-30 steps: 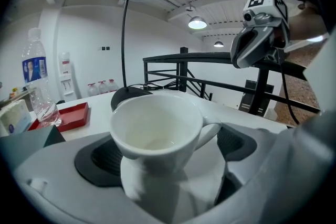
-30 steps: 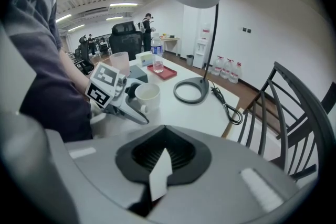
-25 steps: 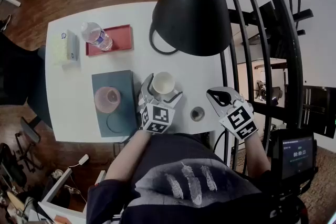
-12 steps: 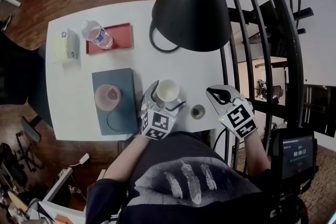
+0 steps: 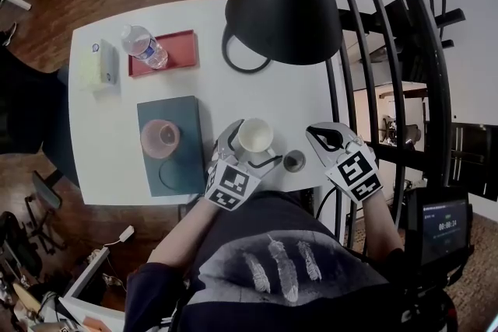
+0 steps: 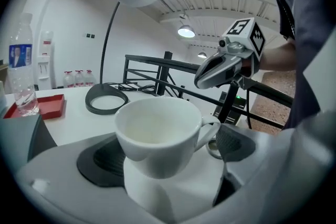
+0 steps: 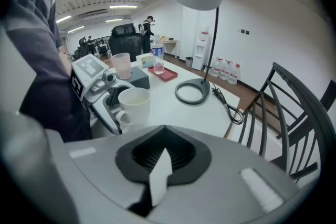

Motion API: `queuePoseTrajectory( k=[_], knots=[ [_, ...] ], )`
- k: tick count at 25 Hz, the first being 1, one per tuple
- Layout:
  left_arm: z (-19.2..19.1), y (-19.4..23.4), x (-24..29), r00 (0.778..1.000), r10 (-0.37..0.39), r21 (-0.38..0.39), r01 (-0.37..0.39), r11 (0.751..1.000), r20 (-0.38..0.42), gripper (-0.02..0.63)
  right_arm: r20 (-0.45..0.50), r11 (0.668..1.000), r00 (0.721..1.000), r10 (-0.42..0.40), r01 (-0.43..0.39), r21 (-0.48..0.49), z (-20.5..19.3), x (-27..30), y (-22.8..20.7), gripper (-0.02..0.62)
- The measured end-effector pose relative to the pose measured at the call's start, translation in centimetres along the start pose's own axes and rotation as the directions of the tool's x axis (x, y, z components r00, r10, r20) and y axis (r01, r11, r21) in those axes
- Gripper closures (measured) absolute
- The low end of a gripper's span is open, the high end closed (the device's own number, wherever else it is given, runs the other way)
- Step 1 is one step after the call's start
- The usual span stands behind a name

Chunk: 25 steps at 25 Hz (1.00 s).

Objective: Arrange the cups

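Note:
A white cup (image 5: 255, 134) with a handle sits between the wide jaws of my left gripper (image 5: 252, 141), which grips it just above the white table (image 5: 257, 89), near the front edge. In the left gripper view the cup (image 6: 157, 134) fills the middle, empty, handle to the right. A pink cup (image 5: 160, 138) stands on a dark teal mat (image 5: 173, 120) to the left. My right gripper (image 5: 320, 138) hovers right of the white cup, shut and holding nothing; in its own view the pads (image 7: 165, 152) meet.
A black lamp shade (image 5: 284, 4) hangs over the table, with its ring base (image 5: 241, 62) behind. A small round metal piece (image 5: 293, 162) lies between the grippers. A red tray (image 5: 175, 58) with a water bottle (image 5: 144, 47) stands far left. Black railing (image 5: 389, 89) runs along the right.
My left gripper has carried the white cup to the right and toward the table's front edge, rising a little. The right gripper and pink cup have stayed put.

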<state>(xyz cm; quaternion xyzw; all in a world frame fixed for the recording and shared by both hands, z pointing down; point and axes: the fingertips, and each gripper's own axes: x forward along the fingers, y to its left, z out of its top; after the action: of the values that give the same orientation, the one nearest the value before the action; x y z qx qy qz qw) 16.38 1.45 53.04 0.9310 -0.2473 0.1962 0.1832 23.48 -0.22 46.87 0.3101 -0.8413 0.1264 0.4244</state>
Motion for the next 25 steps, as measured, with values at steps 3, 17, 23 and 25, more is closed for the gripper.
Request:
queuePoseTrajectory(
  k=[3,17,23,25],
  knots=[
    [1.7,-0.7,-0.9,0.999,-0.026,0.036,0.025,0.999,0.019,0.063,0.003,1.000,1.000,-0.005,0.005,0.000,0.0,-0.4,0.2,0.591],
    [2.6,-2.0,-9.7,0.999,-0.026,0.124,0.021,0.992,0.032,0.063,0.043,0.999,0.999,0.022,-0.021,-0.038,1.4,-0.2,2.0,0.591],
    [0.8,-1.8,-13.9,0.998,0.055,0.155,-0.055,0.986,0.001,0.063,0.052,0.996,0.997,0.060,-0.056,-0.069,2.2,0.8,3.6,0.591],
    [-0.2,-1.0,-15.6,0.994,0.107,0.122,-0.107,0.987,0.005,0.063,0.050,0.994,0.996,0.074,-0.070,-0.083,2.8,1.2,4.3,0.591]
  ],
)
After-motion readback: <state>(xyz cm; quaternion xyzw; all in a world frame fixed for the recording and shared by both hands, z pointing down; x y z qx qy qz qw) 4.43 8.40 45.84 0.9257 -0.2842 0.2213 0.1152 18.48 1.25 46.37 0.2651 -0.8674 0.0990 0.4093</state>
